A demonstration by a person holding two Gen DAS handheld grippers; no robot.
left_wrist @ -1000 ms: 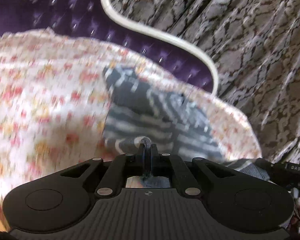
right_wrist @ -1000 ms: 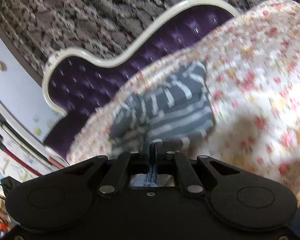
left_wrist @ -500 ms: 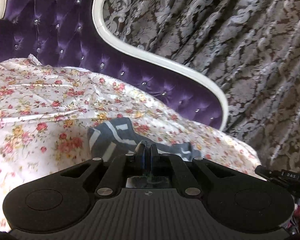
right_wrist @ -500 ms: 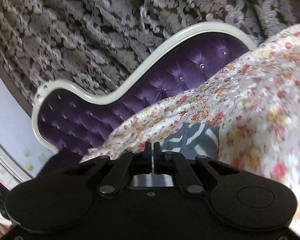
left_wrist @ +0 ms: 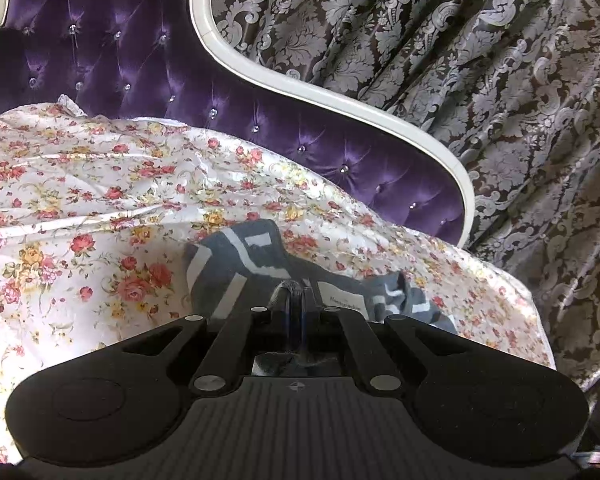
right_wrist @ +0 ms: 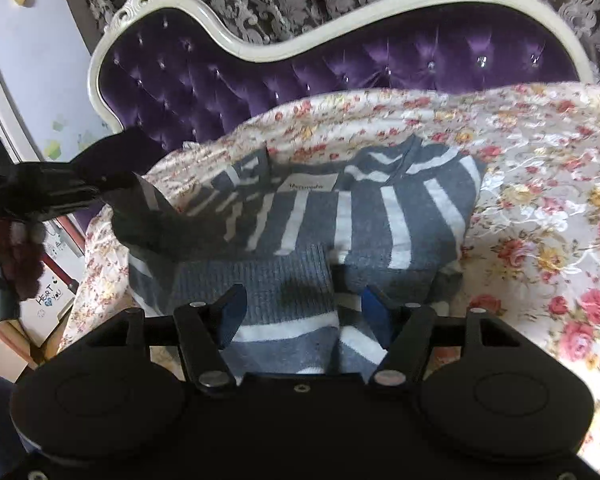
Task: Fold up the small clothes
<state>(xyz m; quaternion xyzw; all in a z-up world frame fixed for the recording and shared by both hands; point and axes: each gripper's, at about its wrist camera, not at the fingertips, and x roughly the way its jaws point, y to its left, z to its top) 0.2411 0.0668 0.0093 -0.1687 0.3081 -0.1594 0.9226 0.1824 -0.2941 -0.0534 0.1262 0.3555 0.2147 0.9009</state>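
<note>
1. The grey knitted sweater with white stripes is lying on the white floral-printed bed cover, just in front of the purple tufted headboard with a cream frame. It is partly folded, and a small white label is showing near its far edge.

2. The right gripper is hovering over the near part of the sweater, where the ribbed hem is lying. Its jaws have just been opening and are now standing spread. The hem is lying between the blue pads, but they are not pressing on it.

3. The left gripper is pressed together – it is pinching a corner of the sweater. In the right wrist view this gripper is entering from the left of the sweater and lifting the dark corner a little above the bed cover.

4. Behind the headboard, a dark curtain with a silver damask pattern is hanging in folds.

5. A pale wall is showing to the left of the headboard.
</note>
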